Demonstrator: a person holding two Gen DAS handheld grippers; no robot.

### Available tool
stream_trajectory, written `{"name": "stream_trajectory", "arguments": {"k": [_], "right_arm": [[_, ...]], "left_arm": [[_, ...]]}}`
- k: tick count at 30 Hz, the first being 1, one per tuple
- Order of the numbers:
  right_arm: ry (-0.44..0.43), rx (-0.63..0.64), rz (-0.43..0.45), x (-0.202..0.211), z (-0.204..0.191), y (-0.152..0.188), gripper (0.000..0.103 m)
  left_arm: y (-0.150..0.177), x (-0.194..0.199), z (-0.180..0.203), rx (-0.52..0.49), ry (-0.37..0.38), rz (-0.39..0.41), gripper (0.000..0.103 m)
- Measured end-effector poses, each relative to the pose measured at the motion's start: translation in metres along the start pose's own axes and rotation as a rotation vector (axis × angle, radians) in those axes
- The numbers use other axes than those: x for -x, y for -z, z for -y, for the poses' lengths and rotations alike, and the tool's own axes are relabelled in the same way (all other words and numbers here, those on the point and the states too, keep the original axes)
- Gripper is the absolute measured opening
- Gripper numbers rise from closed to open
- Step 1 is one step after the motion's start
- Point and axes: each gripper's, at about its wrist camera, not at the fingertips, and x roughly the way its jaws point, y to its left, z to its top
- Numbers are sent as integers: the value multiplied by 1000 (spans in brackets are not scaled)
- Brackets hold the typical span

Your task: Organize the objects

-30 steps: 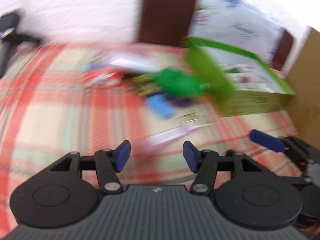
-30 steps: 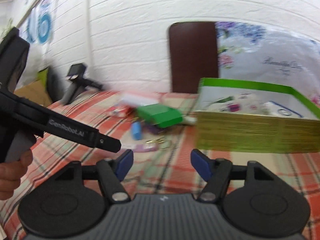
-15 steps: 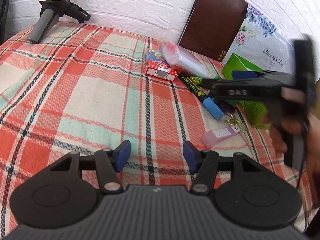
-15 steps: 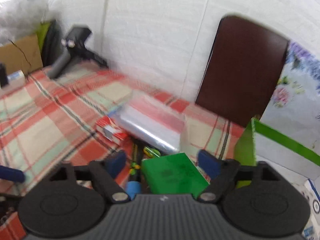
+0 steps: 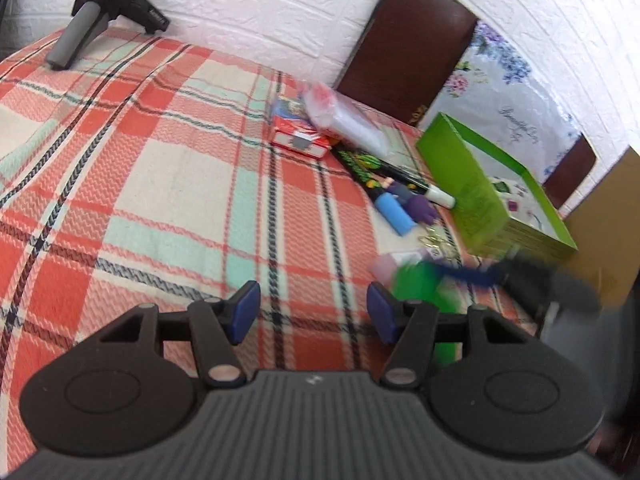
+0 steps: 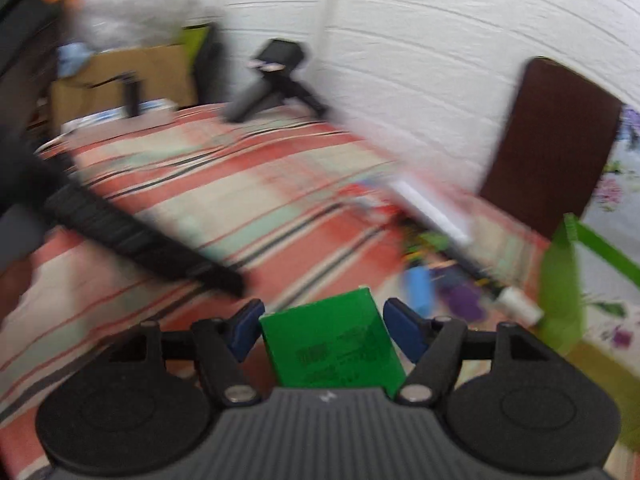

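The right gripper (image 6: 324, 330) holds a green box (image 6: 334, 346) between its two blue pads (image 6: 246, 326), which stand close at the box's two sides; whether they press it firmly I cannot tell exactly, but the box sits raised above the cloth between them. The view from this gripper is blurred. Ahead of it and a little to the right lie a blue cylinder (image 6: 418, 286), a purple thing (image 6: 460, 298) and a marker with a white cap (image 6: 516, 304), and further right stands the wall of a green tray box (image 6: 560, 280). To its left the left gripper's black body (image 6: 132, 236) crosses the view. The left gripper (image 5: 313, 312) is wide open with nothing between its fingers, above the red plaid tablecloth (image 5: 160, 184). Just to its right, the green box (image 5: 420, 284) shows as a blur with the right gripper (image 5: 472, 274) around it. Further ahead and right lie a pink case (image 5: 394, 262), the blue cylinder (image 5: 394, 216), the purple thing (image 5: 420, 208), the marker (image 5: 400, 178), a red card pack (image 5: 298, 136) and a clear plastic bag (image 5: 344, 120). The green tray box (image 5: 464, 172) is at the far right. Far ahead on the left stands a black camera on a grip (image 5: 96, 8)
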Motion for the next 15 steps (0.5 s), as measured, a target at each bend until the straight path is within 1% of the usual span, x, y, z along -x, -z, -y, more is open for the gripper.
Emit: {"name": "stream_trajectory", "arguments": {"k": [1, 2, 3, 4, 7, 11, 13, 14, 15], "right_arm": [[-36, 21, -8, 1, -10, 2, 75], [-53, 38, -8, 3, -18, 6, 87], [-51, 45, 3, 6, -23, 8, 96], [-42, 35, 16, 9, -24, 11, 97], [-42, -64, 23, 19, -10, 18, 98], [-28, -107, 5, 23, 4, 28, 98], [-46, -154, -32, 17, 8, 35, 93], [-62, -182, -39, 14, 11, 38, 90], [-62, -194, -27, 15, 14, 38, 80]], "left_arm": [[1, 3, 3, -11, 6, 2, 61], [2, 6, 6, -23, 12, 3, 61], [4, 8, 9, -36, 16, 2, 61], [5, 11, 12, -48, 20, 0, 61], [9, 15, 19, -75, 42, -21, 61], [19, 5, 29, -109, 70, -86, 61], [26, -9, 34, -103, 87, -149, 59], [30, -13, 37, -103, 86, -151, 59], [33, -12, 42, -119, 80, -138, 58]]}}
